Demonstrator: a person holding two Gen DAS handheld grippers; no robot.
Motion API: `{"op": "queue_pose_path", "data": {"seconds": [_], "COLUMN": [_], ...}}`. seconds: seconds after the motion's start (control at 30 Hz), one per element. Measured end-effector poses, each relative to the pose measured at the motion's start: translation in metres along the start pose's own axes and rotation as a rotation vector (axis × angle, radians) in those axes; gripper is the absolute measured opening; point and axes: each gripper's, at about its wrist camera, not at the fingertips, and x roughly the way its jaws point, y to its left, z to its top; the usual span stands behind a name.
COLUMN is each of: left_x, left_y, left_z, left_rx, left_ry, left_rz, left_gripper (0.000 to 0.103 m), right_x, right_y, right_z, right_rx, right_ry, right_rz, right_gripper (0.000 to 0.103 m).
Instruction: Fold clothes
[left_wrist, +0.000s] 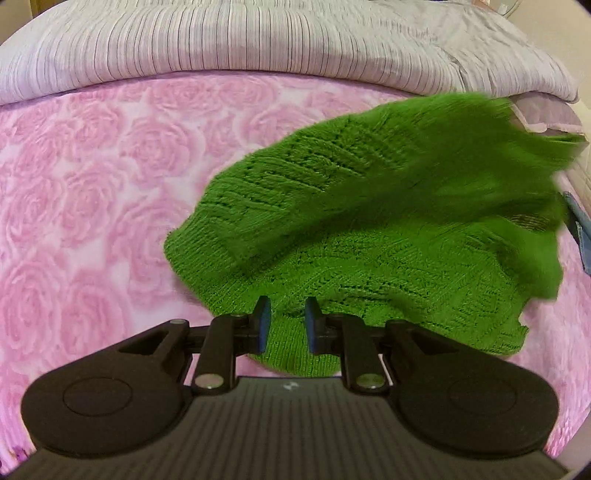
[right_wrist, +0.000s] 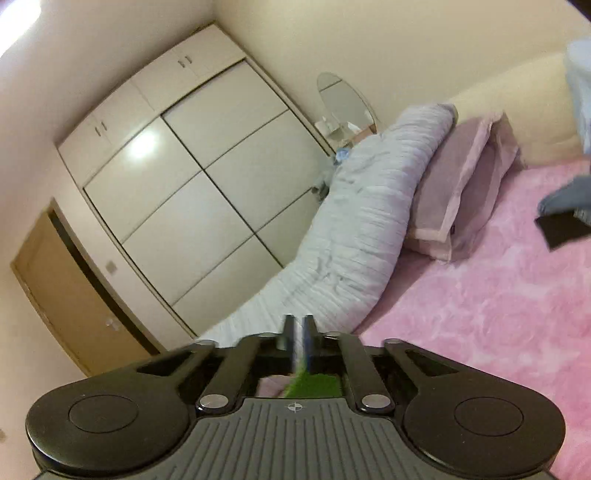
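A green knitted sweater (left_wrist: 369, 236) lies on the pink rose-patterned bedspread (left_wrist: 92, 206), partly folded, with one part lifted and blurred at the upper right. My left gripper (left_wrist: 287, 314) hovers at the sweater's near edge; its jaws stand slightly apart with green knit showing between them, not clearly clamped. My right gripper (right_wrist: 298, 325) is tilted up toward the wardrobe, its jaws nearly together, with a strip of the green sweater (right_wrist: 314, 384) running down from between them.
A striped grey duvet (left_wrist: 258, 40) lies rolled along the far side of the bed, also in the right wrist view (right_wrist: 362, 229), beside mauve pillows (right_wrist: 465, 184). A white wardrobe (right_wrist: 177, 162), a wooden door (right_wrist: 74, 295), and blue and black items (right_wrist: 561, 218) on the bed.
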Motion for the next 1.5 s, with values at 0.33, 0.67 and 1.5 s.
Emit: {"op": "queue_pose_path", "data": {"seconds": [0.33,0.67,1.5], "left_x": [0.026,0.043,-0.071], "left_y": [0.025,0.053,-0.014], "left_z": [0.000,-0.009,0.003], "left_rx": [-0.002,-0.149,-0.032], "left_ry": [0.071,0.169,0.056], "left_rz": [0.034,-0.119,-0.726], "left_gripper": [0.020,0.028,0.003], "right_x": [0.001,0.004,-0.022], "right_y": [-0.090,-0.094,-0.017], "right_z": [-0.156,-0.163,-0.003], "right_rx": [0.387,0.295,0.049], "right_ry": [0.724,0.615,0.117], "right_rz": [-0.426,-0.486,-0.316], "right_gripper": [0.057,0.056,0.004]}}
